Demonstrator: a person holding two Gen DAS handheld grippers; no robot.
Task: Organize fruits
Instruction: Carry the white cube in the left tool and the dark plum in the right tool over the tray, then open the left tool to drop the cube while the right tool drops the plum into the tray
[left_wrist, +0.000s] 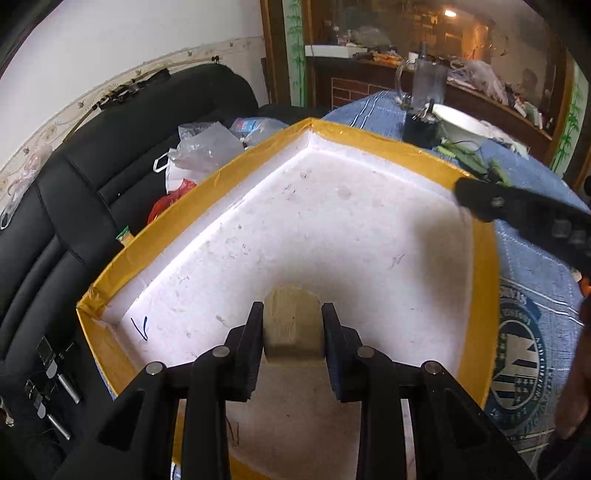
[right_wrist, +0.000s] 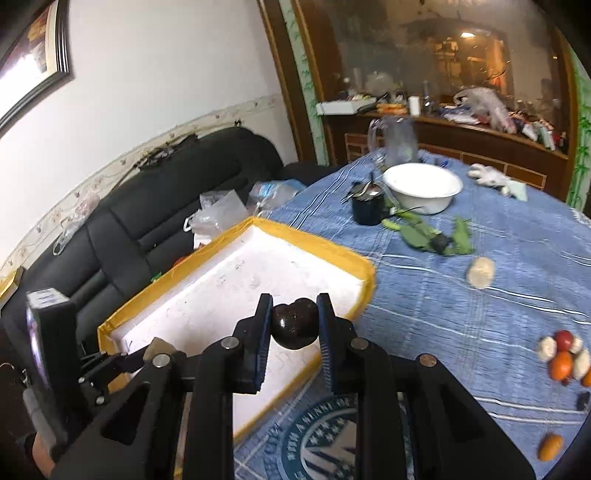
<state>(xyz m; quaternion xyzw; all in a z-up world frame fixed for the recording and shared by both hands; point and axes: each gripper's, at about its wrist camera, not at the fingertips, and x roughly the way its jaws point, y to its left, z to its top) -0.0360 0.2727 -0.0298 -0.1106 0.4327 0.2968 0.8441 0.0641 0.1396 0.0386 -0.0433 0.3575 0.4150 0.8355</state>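
Observation:
My left gripper (left_wrist: 292, 325) is shut on a pale tan fruit piece (left_wrist: 292, 321) and holds it over the white foam tray with the yellow taped rim (left_wrist: 480, 295). My right gripper (right_wrist: 294, 325) is shut on a dark round fruit (right_wrist: 294, 328) above the near right part of the same tray (right_wrist: 332, 247). The left gripper with its tan fruit (right_wrist: 157, 349) shows low at the tray's left end in the right wrist view. A finger of the right gripper (left_wrist: 517, 210) reaches over the tray's right rim in the left wrist view.
On the blue tablecloth (right_wrist: 480, 302) lie a pale fruit (right_wrist: 480, 272), a cluster of red, orange and white fruits (right_wrist: 563, 354), an orange fruit (right_wrist: 549, 446), green leaves (right_wrist: 428, 232), a white bowl (right_wrist: 423, 188), a dark cup (right_wrist: 367, 208) and a glass jug (right_wrist: 397, 142). A black sofa with plastic bags (right_wrist: 218, 214) stands left.

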